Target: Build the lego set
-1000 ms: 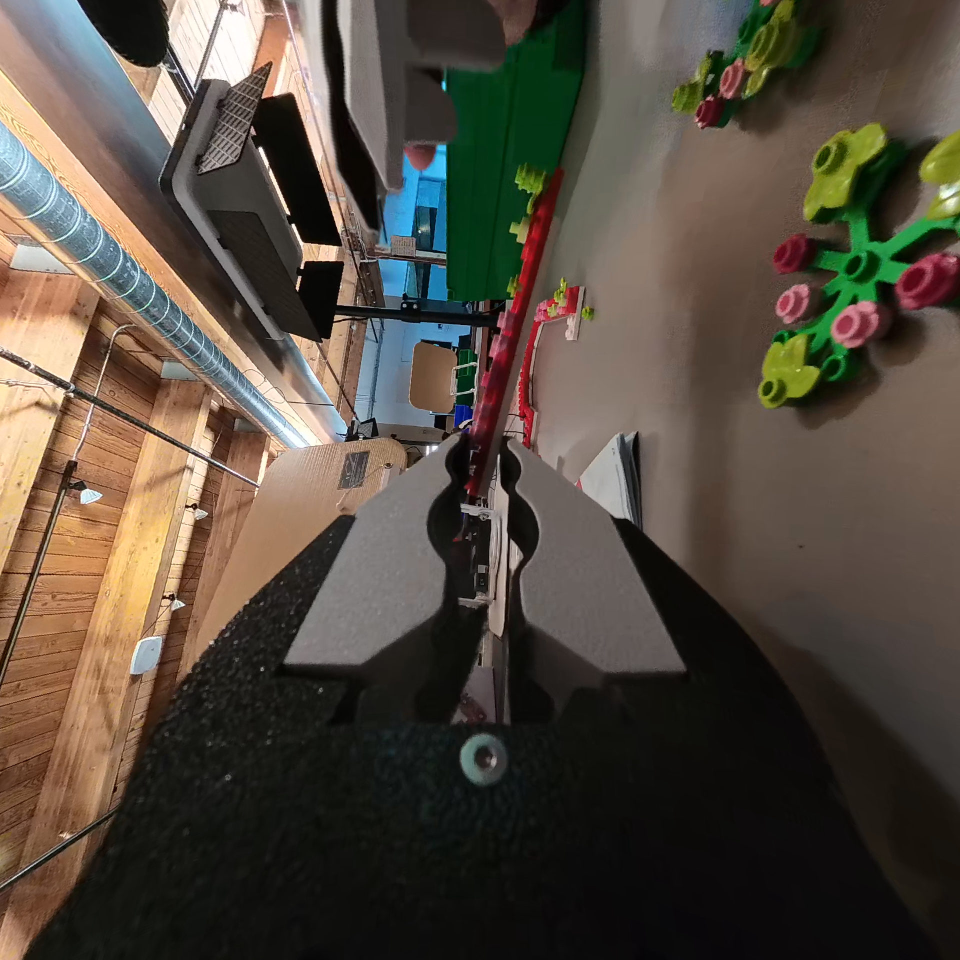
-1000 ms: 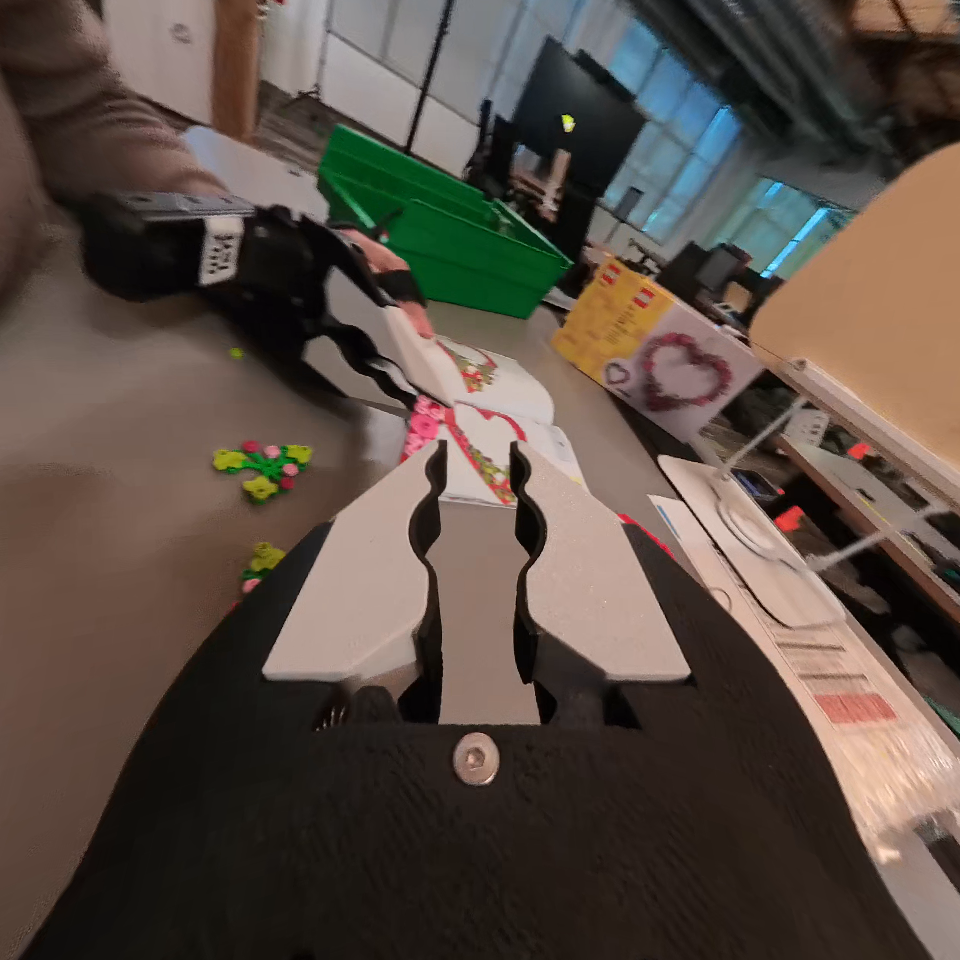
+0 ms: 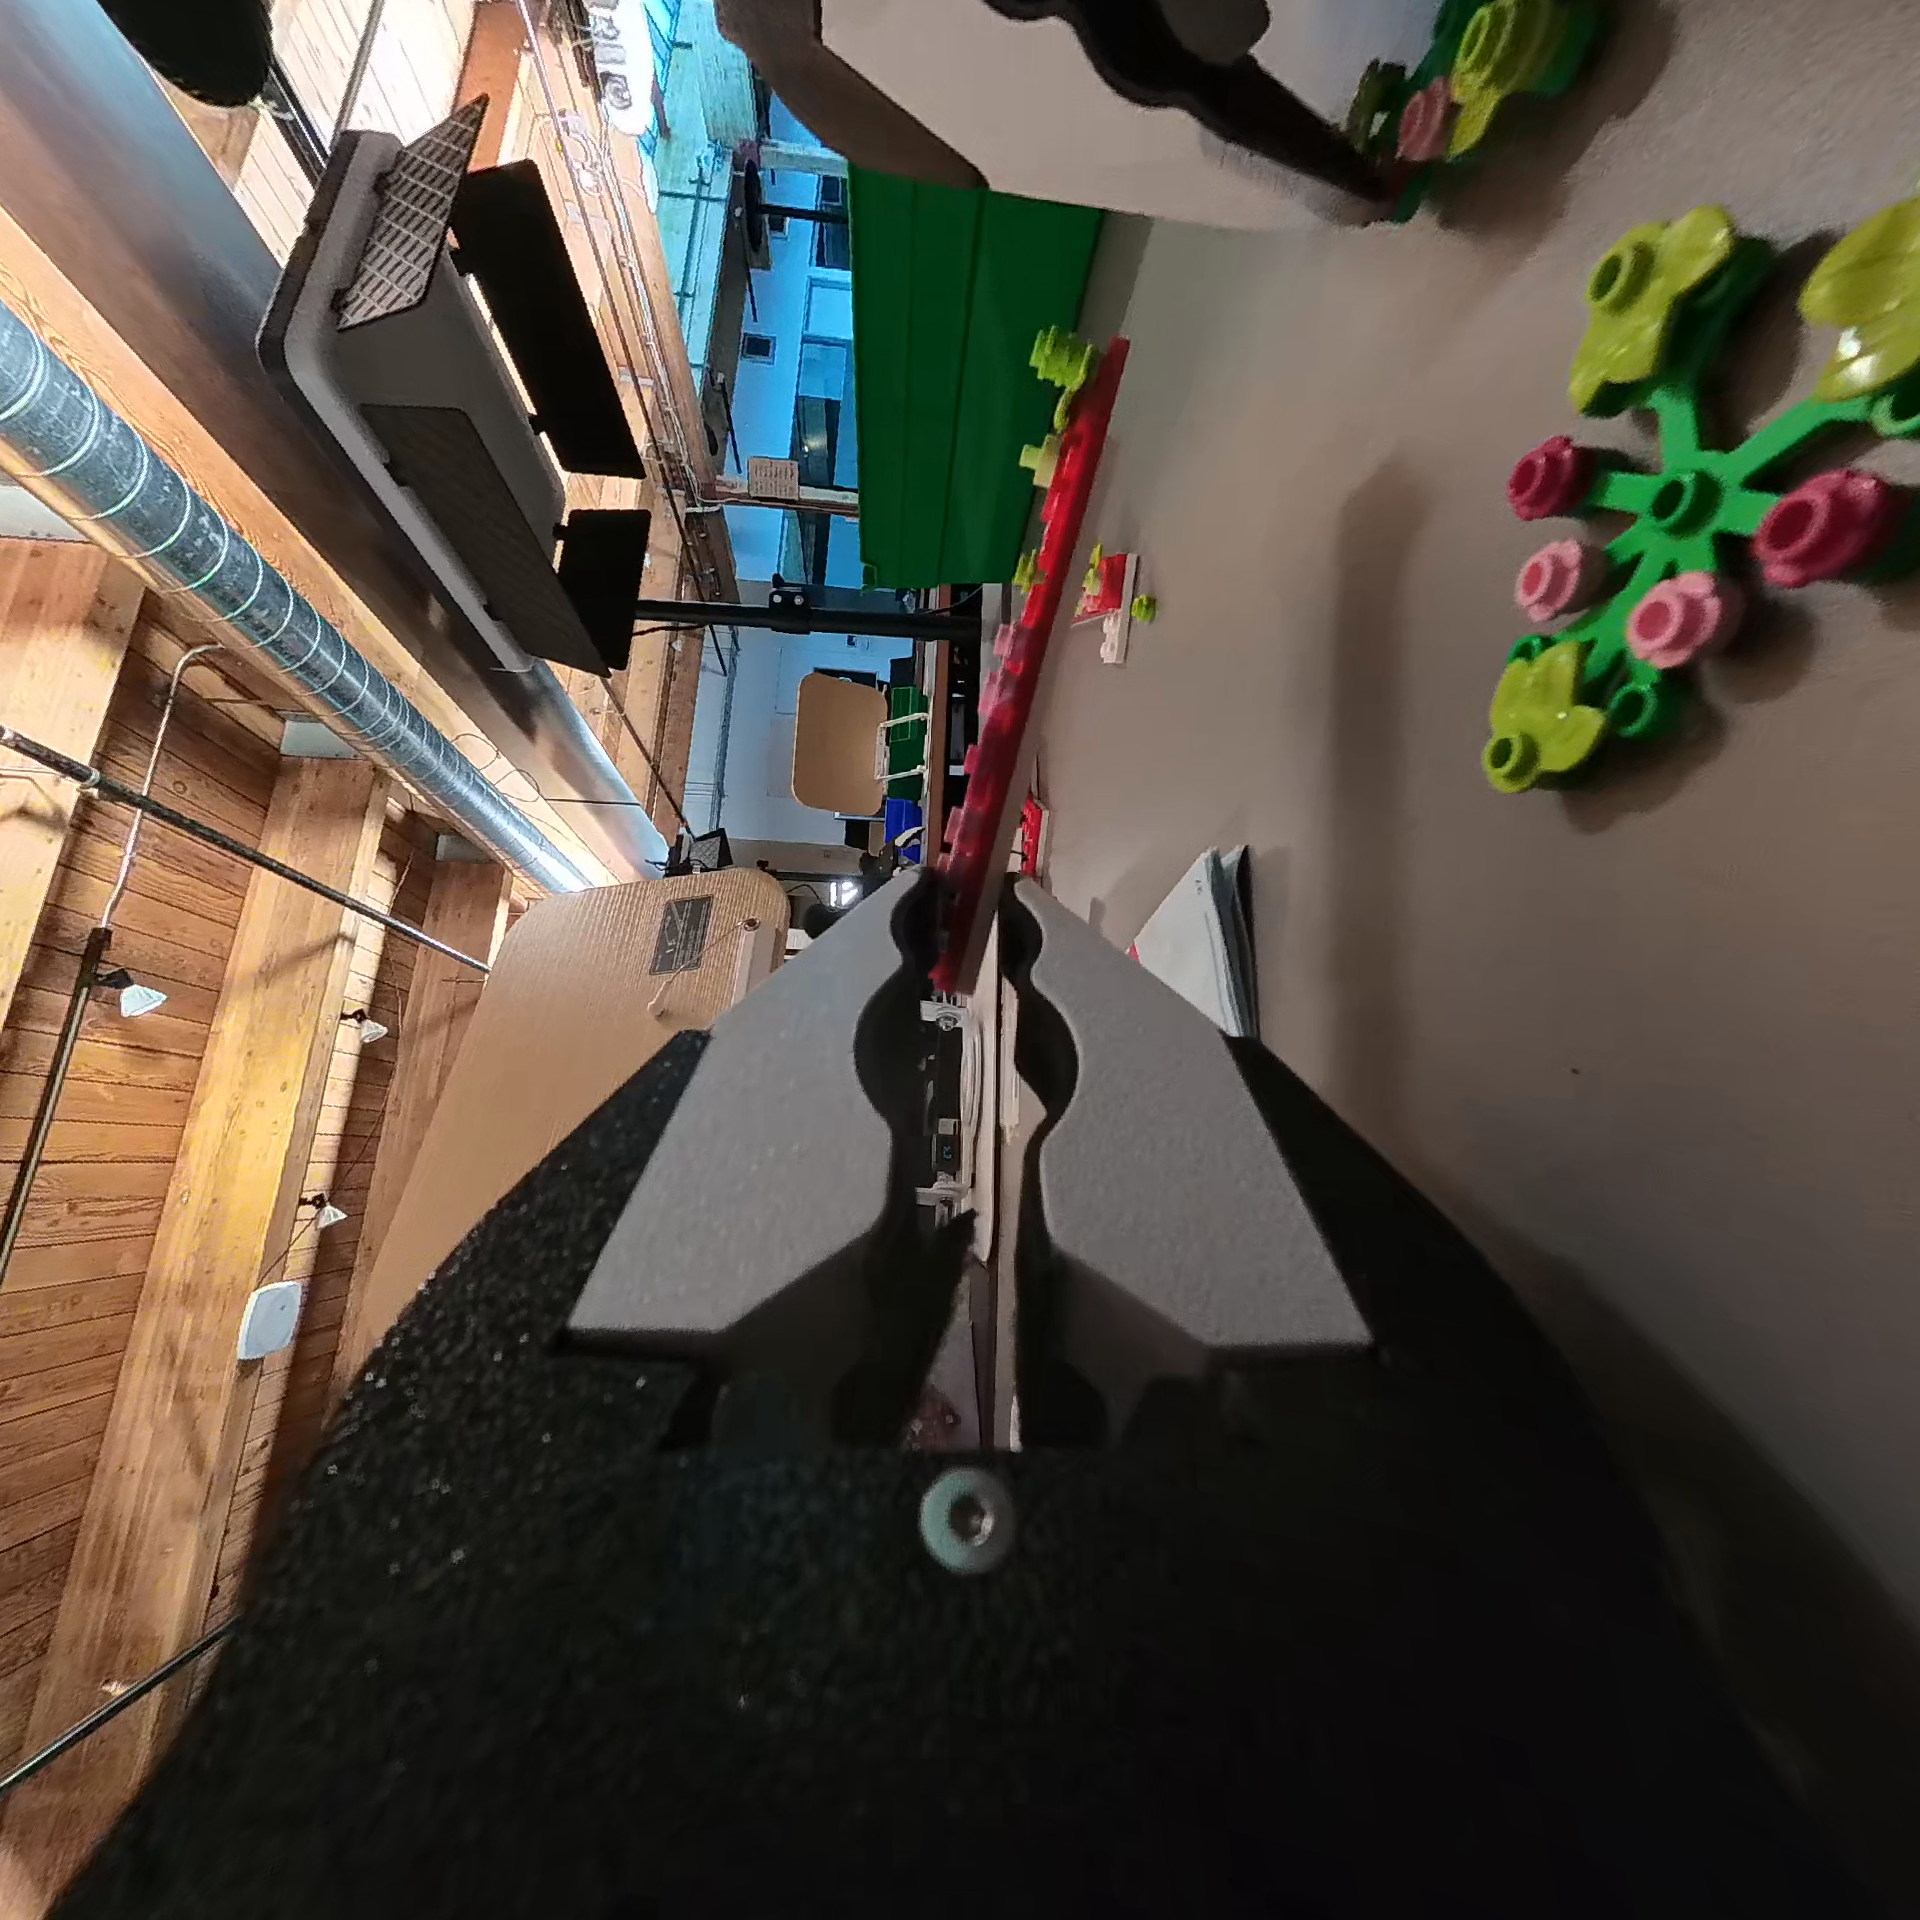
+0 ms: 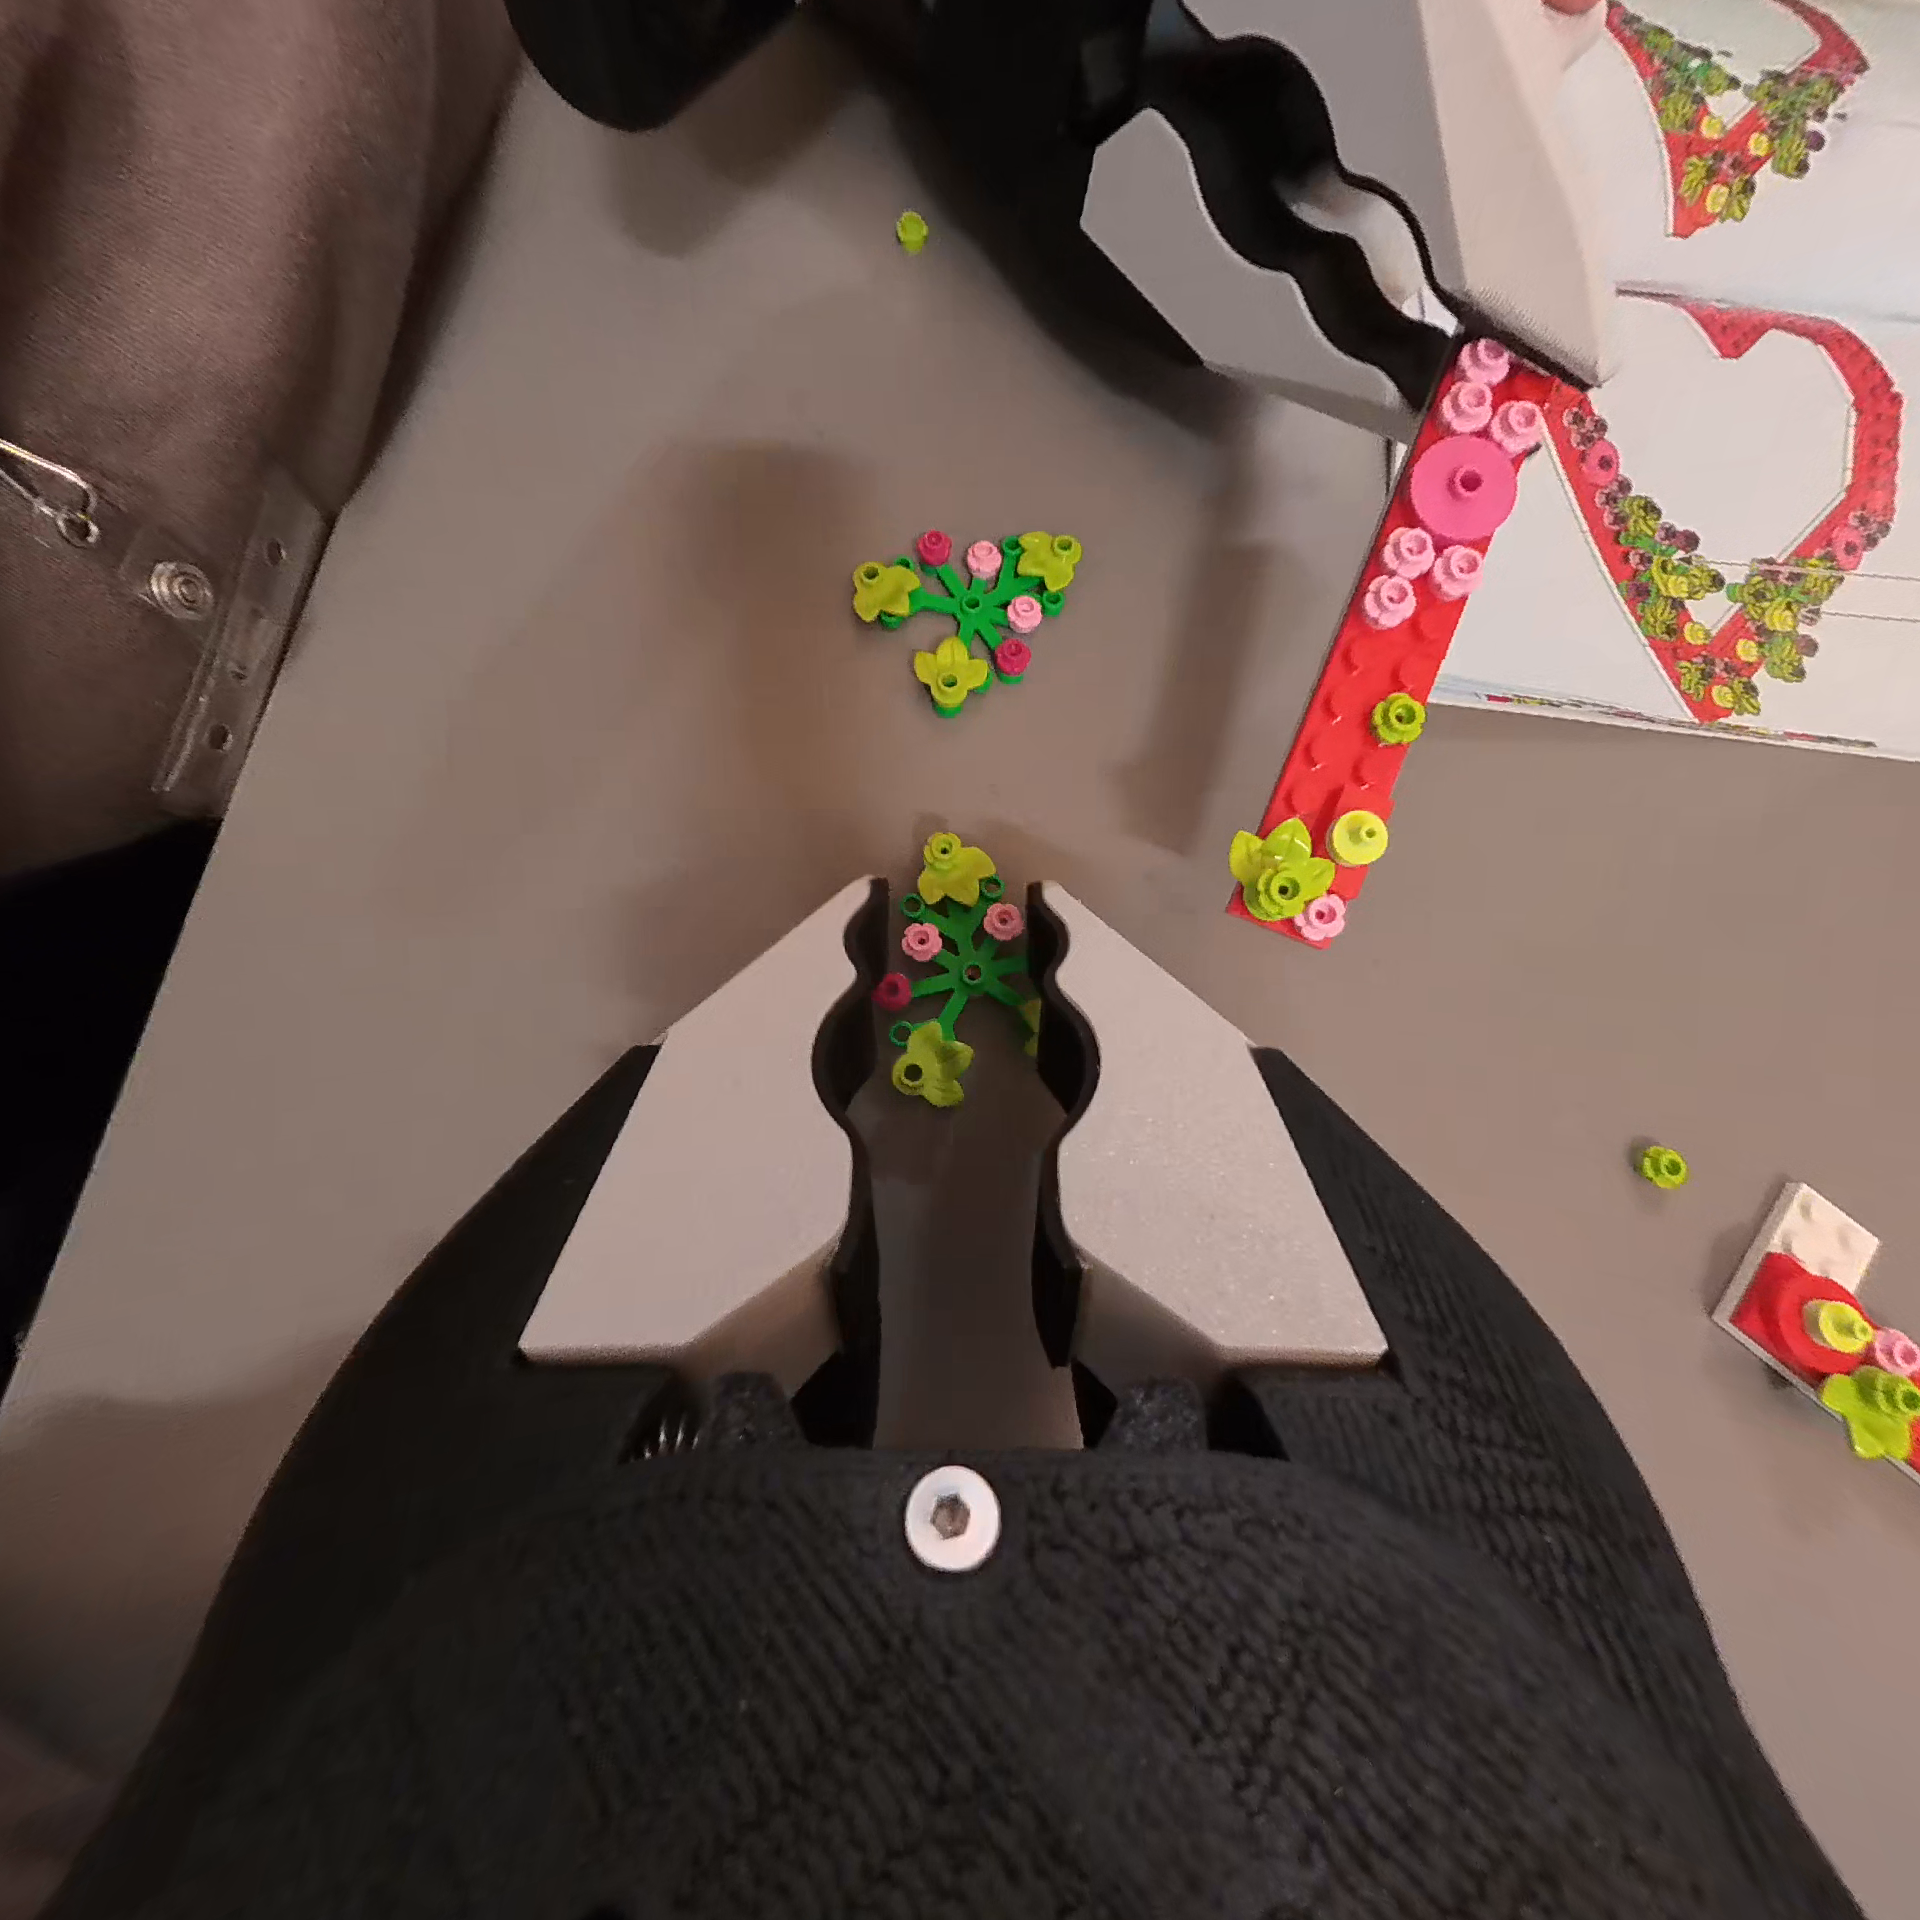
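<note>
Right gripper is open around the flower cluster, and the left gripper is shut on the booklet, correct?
Not quite. The left gripper is shut on the red strip, not the booklet, as the right wrist view shows. The right gripper is open around the flower cluster.

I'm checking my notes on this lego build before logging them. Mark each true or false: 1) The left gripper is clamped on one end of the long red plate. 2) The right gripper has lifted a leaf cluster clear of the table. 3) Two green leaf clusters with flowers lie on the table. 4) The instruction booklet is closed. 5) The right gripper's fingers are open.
1) True: the left gripper is shut on the long red plate.
2) False: the near leaf cluster sits between the open fingers of the right gripper; nothing shows it gripped or lifted.
3) True: a far leaf cluster lies beyond it.
4) False: the instruction booklet lies open, showing heart pictures.
5) True.
</note>
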Motion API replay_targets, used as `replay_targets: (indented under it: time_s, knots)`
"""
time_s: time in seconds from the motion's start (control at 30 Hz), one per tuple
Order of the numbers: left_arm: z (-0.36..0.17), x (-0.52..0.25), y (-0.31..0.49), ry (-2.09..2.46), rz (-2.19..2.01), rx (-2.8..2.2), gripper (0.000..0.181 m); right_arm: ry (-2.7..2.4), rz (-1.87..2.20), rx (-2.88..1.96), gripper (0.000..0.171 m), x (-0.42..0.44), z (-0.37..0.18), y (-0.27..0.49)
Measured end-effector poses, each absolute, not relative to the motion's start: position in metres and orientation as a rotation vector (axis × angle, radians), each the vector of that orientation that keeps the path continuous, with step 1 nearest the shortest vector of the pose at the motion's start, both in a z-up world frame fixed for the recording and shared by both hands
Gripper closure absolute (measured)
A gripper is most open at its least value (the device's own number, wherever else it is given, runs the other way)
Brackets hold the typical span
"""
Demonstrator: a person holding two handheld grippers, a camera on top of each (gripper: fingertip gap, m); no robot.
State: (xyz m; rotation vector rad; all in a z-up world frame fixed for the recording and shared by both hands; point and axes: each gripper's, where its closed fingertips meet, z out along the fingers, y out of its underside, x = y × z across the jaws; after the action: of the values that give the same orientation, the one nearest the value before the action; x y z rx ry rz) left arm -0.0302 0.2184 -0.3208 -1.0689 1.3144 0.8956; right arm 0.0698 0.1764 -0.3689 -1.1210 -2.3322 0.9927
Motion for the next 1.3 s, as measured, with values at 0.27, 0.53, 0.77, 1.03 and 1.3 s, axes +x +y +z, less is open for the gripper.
replay_targets:
  time_s: [0.27,0.53,0.77,1.03,1.3]
  knots:
    - [-0.322,-0.029,0.219,1.321,0.891,-1.073,0.174,-2.359,0.972,-1.090,0.154,0.067,-0.374,0.171]
    - [-0.323,-0.029,0.219,1.325,0.891,-1.074,0.174,-2.311,1.025,-1.097,0.152,0.068,-0.366,0.175]
    - [-0.324,-0.029,0.219,1.330,0.889,-1.076,0.174,-2.180,1.152,-1.169,0.133,0.079,-0.346,0.193]
    - [-0.324,-0.029,0.218,1.333,0.889,-1.074,0.174,-2.256,1.105,-1.214,0.115,0.080,-0.369,0.191]
    - [-0.324,-0.029,0.218,1.334,0.892,-1.074,0.174,-2.289,1.067,-1.205,0.127,0.078,-0.377,0.189]
